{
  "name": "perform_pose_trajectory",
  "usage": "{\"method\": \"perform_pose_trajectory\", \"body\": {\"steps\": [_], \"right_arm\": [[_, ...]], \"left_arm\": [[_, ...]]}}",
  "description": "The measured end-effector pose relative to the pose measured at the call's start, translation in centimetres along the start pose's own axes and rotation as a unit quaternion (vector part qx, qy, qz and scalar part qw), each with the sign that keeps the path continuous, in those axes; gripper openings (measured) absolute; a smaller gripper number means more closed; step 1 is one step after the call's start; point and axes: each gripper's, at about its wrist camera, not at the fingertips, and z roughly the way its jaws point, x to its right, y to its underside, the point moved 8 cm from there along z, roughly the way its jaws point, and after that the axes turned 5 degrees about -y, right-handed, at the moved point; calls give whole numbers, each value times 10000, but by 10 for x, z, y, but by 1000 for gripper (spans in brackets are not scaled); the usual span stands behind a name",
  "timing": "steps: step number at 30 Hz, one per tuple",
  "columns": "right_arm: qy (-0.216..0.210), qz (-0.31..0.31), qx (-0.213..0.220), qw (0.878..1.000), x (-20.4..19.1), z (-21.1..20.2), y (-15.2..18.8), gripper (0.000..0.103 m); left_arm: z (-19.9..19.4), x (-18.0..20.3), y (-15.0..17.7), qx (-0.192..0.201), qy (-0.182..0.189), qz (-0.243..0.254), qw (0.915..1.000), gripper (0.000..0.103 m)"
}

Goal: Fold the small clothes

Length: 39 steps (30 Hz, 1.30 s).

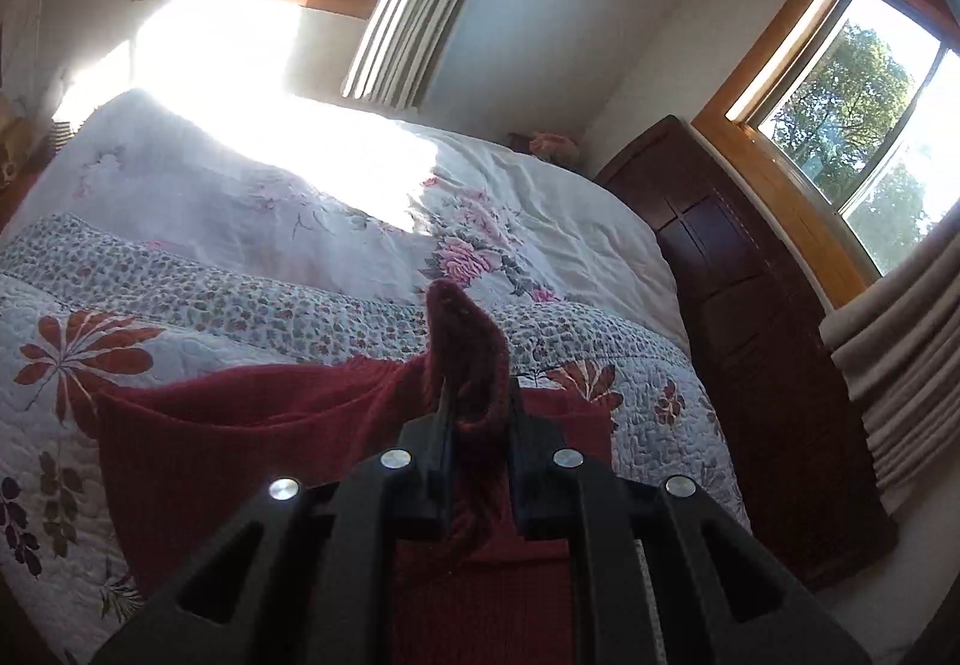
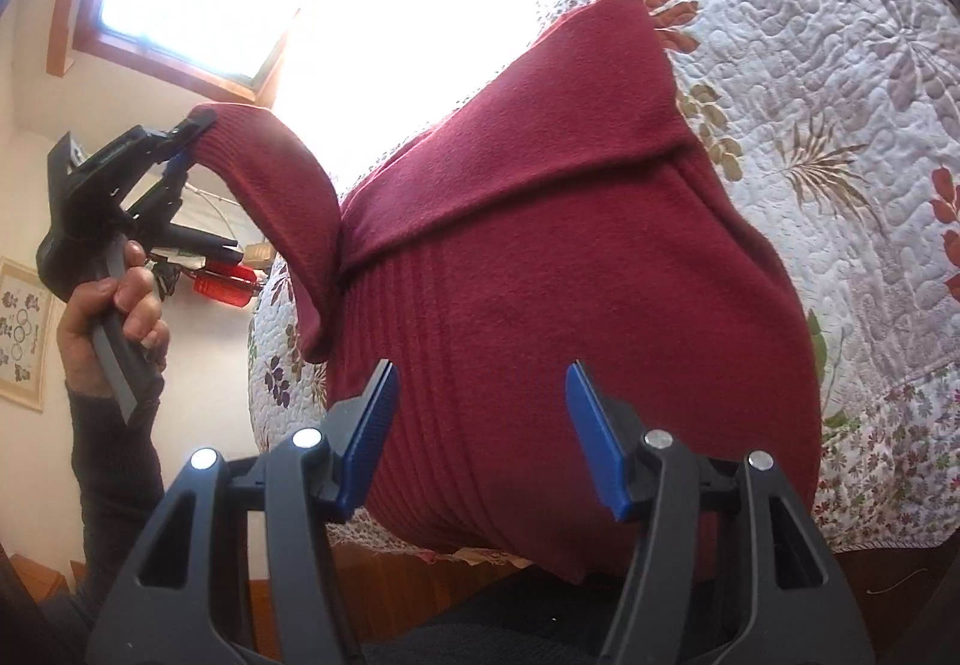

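Red sweater [image 2: 570,269] lies on the bed [image 2: 840,125] — soft, floppy knit, so grab cuffs or hems. Left claw [image 2: 191,129] pinches a lifted sleeve; right claw [image 2: 480,437] hovers spread over the hem.

A home bedroom: a bed [image 1: 180,317] with floral quilts, a dark wooden dresser [image 1: 738,305] beside it, and curtained windows [image 1: 852,125] behind.

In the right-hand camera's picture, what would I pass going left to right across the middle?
Framed picture on the wall → person's hand holding the left gripper → lifted sleeve of the red sweater → sweater body → floral quilt.
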Motion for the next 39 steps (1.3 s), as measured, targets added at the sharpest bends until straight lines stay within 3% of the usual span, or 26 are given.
{"method": "perform_pose_trajectory", "body": {"steps": [6,10,11,13,14,15,18,21,26,28,31,35,37,39], "right_arm": [[175,110,64,9998,13,-10,4,59],[246,35,67,9997,13,-9,-1,60],[235,2,67,9997,12,-9,-4,64],[187,-53,80,9998,10,-7,-14,71],[134,-75,79,9999,9,-5,-21,75],[57,-89,48,9999,8,-2,-28,76],[-170,-27,-49,9998,10,11,-60,76],[-668,304,-271,9969,16,38,-101,65],[-959,648,-834,9898,26,103,-153,60],[-1006,743,-1083,9862,28,126,-163,60],[-750,692,-1337,9858,33,150,-166,60],[-968,666,-1587,9803,20,163,-162,57],[-938,600,-1651,9800,15,169,-161,52],[-885,604,-1646,9805,8,175,-165,32]], "left_arm": [[81,15,52,-886,31,215,9958,14],[112,23,75,-1175,55,397,9923,17],[114,23,79,-1231,108,370,9916,24],[111,20,81,-1222,196,278,9919,48],[107,17,79,-1148,216,214,9929,62],[100,14,78,-1085,255,146,9937,66],[77,-4,74,-1034,361,-173,9938,66],[38,-30,79,-891,400,-503,9939,69],[-24,-85,120,-687,228,-1169,9905,75],[-45,-112,145,-622,107,-1588,9853,75],[-69,-148,184,-608,-54,-2291,9715,75],[-86,-183,226,-598,-256,-3028,9508,75],[-90,-192,239,-605,-297,-3250,9433,75],[-91,-194,244,-606,-349,-3291,9417,75]]}}
